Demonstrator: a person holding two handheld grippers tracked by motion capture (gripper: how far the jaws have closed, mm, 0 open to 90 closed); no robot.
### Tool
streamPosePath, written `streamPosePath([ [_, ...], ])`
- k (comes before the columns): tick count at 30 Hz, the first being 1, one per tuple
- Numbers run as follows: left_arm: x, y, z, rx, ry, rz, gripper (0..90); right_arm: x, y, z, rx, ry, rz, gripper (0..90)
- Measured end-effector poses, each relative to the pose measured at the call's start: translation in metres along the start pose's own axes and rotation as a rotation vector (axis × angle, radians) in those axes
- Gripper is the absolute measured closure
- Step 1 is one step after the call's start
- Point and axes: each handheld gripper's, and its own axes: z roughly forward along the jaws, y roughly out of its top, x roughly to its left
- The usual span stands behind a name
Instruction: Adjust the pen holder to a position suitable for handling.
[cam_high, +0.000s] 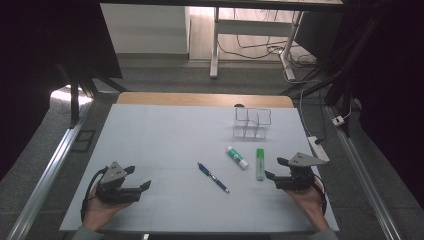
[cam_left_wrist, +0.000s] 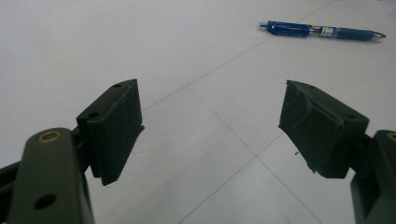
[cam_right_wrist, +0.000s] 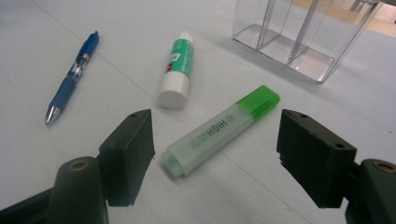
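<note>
A blue pen (cam_high: 213, 177) (cam_left_wrist: 322, 31) (cam_right_wrist: 72, 75) lies on the white table mat (cam_high: 165, 145) near its middle. To its right rest a green-and-white glue stick (cam_high: 237, 157) (cam_right_wrist: 177, 70) and a green highlighter (cam_high: 260, 163) (cam_right_wrist: 221, 129). A clear plastic organizer (cam_high: 252, 123) (cam_right_wrist: 299, 32) stands behind them. My left gripper (cam_high: 139, 178) (cam_left_wrist: 212, 128) is open at the front left, with the pen well ahead of it. My right gripper (cam_high: 276, 168) (cam_right_wrist: 217, 156) is open just right of the highlighter, which lies between and ahead of its jaws in the right gripper view.
The mat covers a wooden table whose far edge (cam_high: 205, 99) shows behind the organizer. A white power strip (cam_high: 318, 147) lies off the mat's right side. Metal rails (cam_high: 47, 170) run along both sides of the table.
</note>
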Motion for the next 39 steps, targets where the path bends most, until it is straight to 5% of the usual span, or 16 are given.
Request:
streamPosePath([
  [27,0.004,-0.001,0.005,0.009,0.012,-0.009,22.0,-0.034,0.029,0.012,-0.007,-0.080,0.074,32.0],
  [39,0.005,-0.002,0.003,0.001,0.016,-0.019,22.0,-0.046,0.041,0.019,-0.004,-0.120,0.092,41.8],
])
